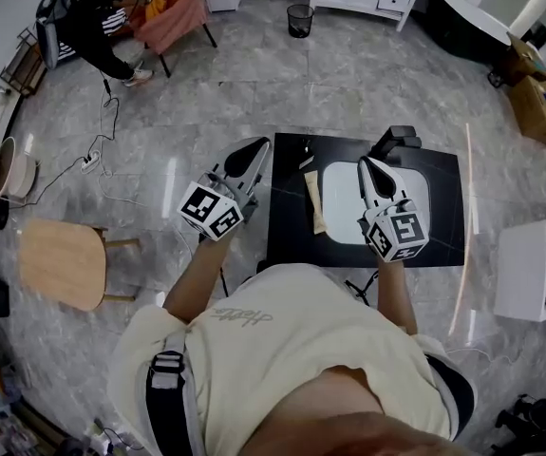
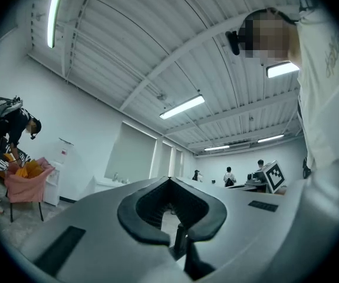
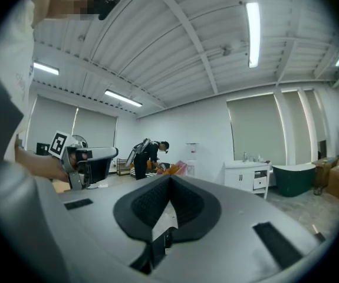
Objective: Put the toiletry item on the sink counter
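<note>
Both grippers are up at chest height over the counter (image 1: 290,240), pointing roughly level out into the room. Left gripper (image 1: 257,148) is clenched, tips meeting, nothing between the pads. Right gripper (image 1: 365,164) is the same: closed, empty.

The item (image 1: 314,203), a long tan strip, prob. the toiletry thing, lies flat on the black counter at 9 o'clock of the basin (image 1: 347,202), just beside its rim. Neither gripper touches it. Judging by that, the placing looks done or nearly so.

Risks from here:
- The item sits right by the basin edge. Any nudge toward 3 o'clock, e.g. a gripper coming down w/o looking, could tip it into the basin.
- Neither gripper view shows the counter, only room and ceiling, so a move down is guided by the head view alone. A tip could clip the faucet (image 1: 398,142) at 12 o'clock of the basin.
- A re-grab w/ jaws closed would only push the strip around; they need opening first.
- A small bit (image 1: 306,162) lies at 12 o'clock of the item; can't tell what it is, but it could get swept off.
</note>
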A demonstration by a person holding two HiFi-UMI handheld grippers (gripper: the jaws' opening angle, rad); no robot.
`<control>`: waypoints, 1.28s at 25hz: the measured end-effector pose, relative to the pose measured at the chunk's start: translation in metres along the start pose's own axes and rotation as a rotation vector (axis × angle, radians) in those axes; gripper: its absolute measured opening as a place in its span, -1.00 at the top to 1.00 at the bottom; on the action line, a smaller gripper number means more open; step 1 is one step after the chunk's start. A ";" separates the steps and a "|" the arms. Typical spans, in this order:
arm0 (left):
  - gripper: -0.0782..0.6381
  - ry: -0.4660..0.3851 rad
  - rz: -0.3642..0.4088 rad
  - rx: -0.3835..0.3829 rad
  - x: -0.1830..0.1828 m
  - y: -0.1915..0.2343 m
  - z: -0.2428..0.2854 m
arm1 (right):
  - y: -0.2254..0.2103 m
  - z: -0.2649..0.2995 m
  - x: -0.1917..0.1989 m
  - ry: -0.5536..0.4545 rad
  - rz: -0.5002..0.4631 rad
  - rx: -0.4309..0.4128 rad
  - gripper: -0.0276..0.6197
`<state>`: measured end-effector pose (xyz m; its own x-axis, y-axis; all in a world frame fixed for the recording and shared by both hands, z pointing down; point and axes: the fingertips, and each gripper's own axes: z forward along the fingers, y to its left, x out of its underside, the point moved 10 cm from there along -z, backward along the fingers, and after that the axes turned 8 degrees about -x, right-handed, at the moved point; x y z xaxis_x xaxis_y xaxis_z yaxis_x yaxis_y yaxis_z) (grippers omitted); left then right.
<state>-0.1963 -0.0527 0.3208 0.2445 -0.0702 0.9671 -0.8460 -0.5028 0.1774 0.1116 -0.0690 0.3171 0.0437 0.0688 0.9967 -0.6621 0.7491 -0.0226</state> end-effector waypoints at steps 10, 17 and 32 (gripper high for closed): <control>0.77 -0.024 0.052 -0.037 -0.010 0.011 -0.011 | 0.022 0.005 -0.013 -0.025 -0.039 -0.059 0.93; 0.77 0.009 0.042 -0.044 0.006 0.009 -0.028 | 0.034 0.001 -0.003 -0.063 -0.065 -0.073 0.93; 0.77 0.070 -0.011 -0.025 0.020 0.002 -0.036 | 0.043 -0.014 0.011 -0.020 -0.030 -0.040 0.93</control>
<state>-0.2105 -0.0242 0.3472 0.2210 -0.0040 0.9753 -0.8552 -0.4816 0.1918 0.0944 -0.0269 0.3255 0.0478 0.0329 0.9983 -0.6300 0.7766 0.0046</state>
